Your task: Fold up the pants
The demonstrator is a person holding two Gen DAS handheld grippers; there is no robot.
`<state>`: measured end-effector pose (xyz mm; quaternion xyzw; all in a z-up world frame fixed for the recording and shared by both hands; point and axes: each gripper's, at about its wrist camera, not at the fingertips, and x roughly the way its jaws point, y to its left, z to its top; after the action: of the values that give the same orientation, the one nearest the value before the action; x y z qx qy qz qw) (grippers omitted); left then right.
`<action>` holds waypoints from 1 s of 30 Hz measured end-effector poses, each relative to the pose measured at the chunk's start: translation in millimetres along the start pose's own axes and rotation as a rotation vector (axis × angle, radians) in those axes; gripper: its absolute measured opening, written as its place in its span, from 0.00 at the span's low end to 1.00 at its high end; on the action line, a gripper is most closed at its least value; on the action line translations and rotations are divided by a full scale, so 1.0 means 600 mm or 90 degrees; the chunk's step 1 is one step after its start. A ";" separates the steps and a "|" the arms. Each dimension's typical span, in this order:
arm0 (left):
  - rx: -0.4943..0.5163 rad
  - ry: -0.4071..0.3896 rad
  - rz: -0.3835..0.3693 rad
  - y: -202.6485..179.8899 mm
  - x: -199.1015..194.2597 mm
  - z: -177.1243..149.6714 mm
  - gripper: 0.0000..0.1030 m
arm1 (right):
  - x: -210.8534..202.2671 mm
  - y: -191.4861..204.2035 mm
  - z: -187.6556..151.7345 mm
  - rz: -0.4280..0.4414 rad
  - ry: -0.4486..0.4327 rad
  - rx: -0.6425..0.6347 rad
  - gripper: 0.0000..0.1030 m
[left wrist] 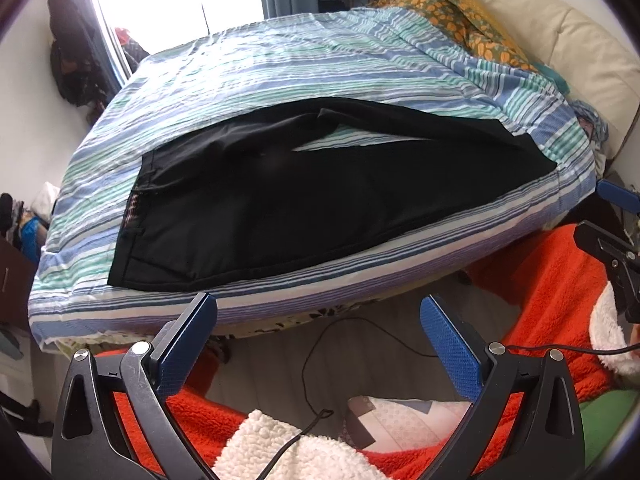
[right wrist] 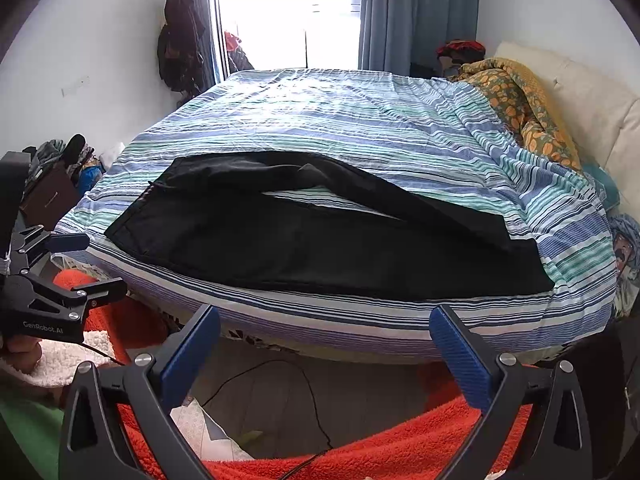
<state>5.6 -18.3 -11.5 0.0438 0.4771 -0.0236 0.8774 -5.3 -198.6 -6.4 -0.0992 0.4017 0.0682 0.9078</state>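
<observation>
Black pants (left wrist: 300, 200) (right wrist: 320, 248) lie spread on the striped bed near its front edge, waistband to the left and legs running right. A strip of sheet shows between the two legs, and the far leg is bunched near the crotch. My left gripper (left wrist: 318, 320) hovers open in front of the bed edge below the waistband side, nothing between its blue pads. My right gripper (right wrist: 324, 320) is also open and empty, in front of the bed edge below the legs. In the right wrist view the left gripper (right wrist: 105, 262) shows at the left edge, off the bed.
The striped sheet (right wrist: 360, 120) covers the whole bed. An orange patterned blanket (right wrist: 520, 100) and a cream headboard (right wrist: 600, 120) lie at the right. A bright window with blue curtains (right wrist: 400, 12) is behind. Red fleece (right wrist: 400, 448) and a black cable (left wrist: 340, 332) are below the grippers.
</observation>
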 end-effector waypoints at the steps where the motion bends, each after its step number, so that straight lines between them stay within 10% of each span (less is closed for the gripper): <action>1: -0.009 -0.004 -0.001 0.002 -0.002 0.000 0.99 | 0.001 -0.001 0.000 -0.005 0.003 -0.001 1.00; 30: -0.036 -0.022 0.039 0.018 -0.005 0.003 0.99 | 0.010 0.001 0.009 -0.029 0.008 0.003 1.00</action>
<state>6.1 -7.9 -7.4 0.0335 0.4608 0.0161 0.8867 2.6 -196.7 -7.3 -0.1065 0.4050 0.0459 0.9069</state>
